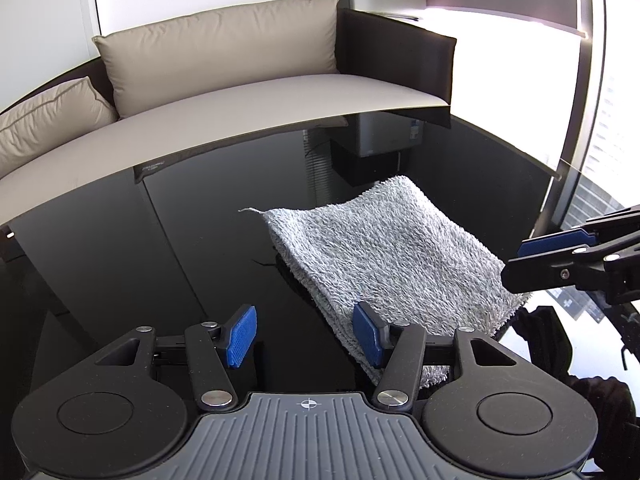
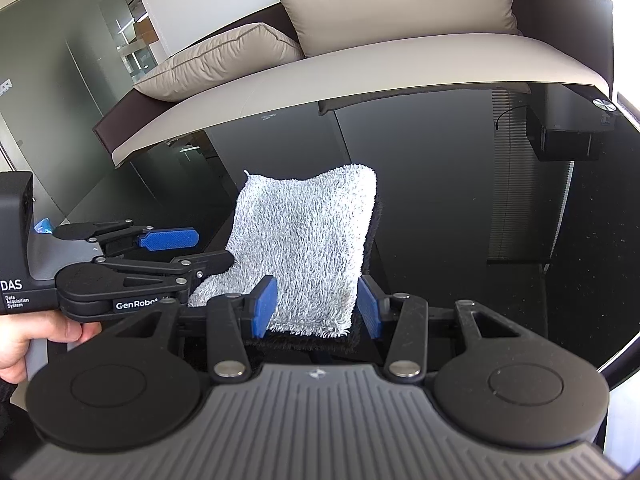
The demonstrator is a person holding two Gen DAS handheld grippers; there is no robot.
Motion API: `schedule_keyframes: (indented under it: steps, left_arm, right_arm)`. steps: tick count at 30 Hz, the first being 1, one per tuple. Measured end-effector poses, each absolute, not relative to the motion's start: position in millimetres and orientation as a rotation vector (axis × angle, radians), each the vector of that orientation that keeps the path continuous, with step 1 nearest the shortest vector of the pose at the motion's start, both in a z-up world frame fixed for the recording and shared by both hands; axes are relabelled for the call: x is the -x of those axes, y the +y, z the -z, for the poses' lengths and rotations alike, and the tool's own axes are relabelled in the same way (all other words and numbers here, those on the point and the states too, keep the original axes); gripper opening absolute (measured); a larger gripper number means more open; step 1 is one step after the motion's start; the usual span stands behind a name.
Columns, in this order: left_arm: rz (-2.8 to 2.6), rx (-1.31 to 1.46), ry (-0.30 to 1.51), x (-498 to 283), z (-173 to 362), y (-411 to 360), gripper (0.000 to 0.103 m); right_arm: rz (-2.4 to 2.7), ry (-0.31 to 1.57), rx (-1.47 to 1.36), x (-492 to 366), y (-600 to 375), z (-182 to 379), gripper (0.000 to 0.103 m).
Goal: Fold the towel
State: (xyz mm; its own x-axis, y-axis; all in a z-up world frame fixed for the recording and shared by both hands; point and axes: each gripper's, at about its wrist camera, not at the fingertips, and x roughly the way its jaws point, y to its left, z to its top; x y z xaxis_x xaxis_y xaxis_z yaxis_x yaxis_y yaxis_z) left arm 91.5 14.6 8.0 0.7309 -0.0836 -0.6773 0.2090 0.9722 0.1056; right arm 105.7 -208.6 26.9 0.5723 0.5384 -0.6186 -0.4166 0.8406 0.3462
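Observation:
A grey terry towel [image 1: 384, 248] lies folded into a thick rectangle on the glossy black table [image 1: 160, 240]. My left gripper [image 1: 305, 338] is open at the towel's near left corner. Its right pad [image 1: 368, 340] stands against the folded edge, and only bare table shows between the jaws. My right gripper [image 2: 317, 308] is open too. The towel's [image 2: 304, 248] near end lies between its blue pads without being squeezed. In the left wrist view the right gripper [image 1: 514, 262] hovers over the towel's right edge. In the right wrist view the left gripper [image 2: 208, 250] sits at the towel's left edge.
A beige sofa seat [image 1: 240, 112] with cushions [image 1: 216, 48] runs along the table's far edge. A person's hand [image 2: 24, 344] holds the left gripper's grip. The table's rounded edge [image 2: 616, 356] curves close by on the right, with a bright window [image 1: 616, 120] beyond.

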Motion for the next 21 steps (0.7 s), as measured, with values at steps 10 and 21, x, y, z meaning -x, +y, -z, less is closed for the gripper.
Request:
schedule_keyframes:
  steps: [10,21]
  left_arm:
    - [0.208,-0.226,0.711,-73,-21,5,0.05]
    - [0.237,-0.198,0.672,-61,-28,-1,0.053]
  right_arm:
    - [-0.554,0.774,-0.168,-106,-213,-27,0.047]
    - [-0.555,0.776,-0.155,-105,-210,-28,0.047]
